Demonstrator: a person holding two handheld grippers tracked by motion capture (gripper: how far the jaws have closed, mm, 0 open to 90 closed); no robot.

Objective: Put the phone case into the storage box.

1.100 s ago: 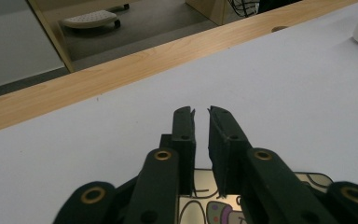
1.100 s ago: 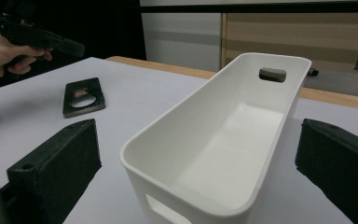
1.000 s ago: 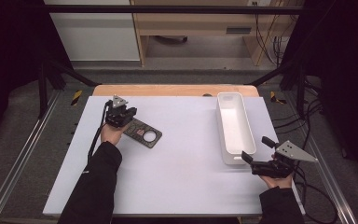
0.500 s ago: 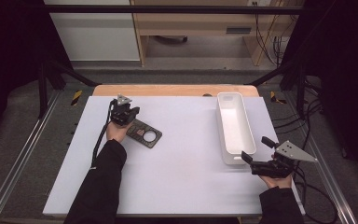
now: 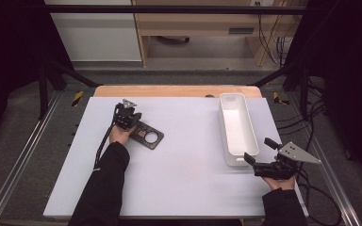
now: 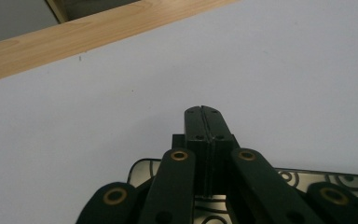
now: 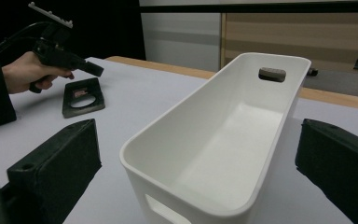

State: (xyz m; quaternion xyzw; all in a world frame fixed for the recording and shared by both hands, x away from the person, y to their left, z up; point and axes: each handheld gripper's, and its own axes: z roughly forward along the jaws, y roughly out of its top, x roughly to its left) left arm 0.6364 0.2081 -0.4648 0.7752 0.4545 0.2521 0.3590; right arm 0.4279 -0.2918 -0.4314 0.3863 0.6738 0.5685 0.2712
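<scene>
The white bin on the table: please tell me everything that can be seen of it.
The white bin is a long, narrow, open-topped box of smooth plastic-looking material with rounded corners and a slot handle cut into each end wall. It is empty and stands upright on the right part of the white table, its long side running away from the person. The right gripper, jaws wide open, faces its near end without touching it.

Black plate (image 6: 279, 179) half hidden behind fingers (image 6: 205, 140)

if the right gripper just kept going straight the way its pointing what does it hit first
Most likely the near end wall of the white bin. The right gripper has its jaws wide open, facing that end, so the bin would pass between them.
</scene>
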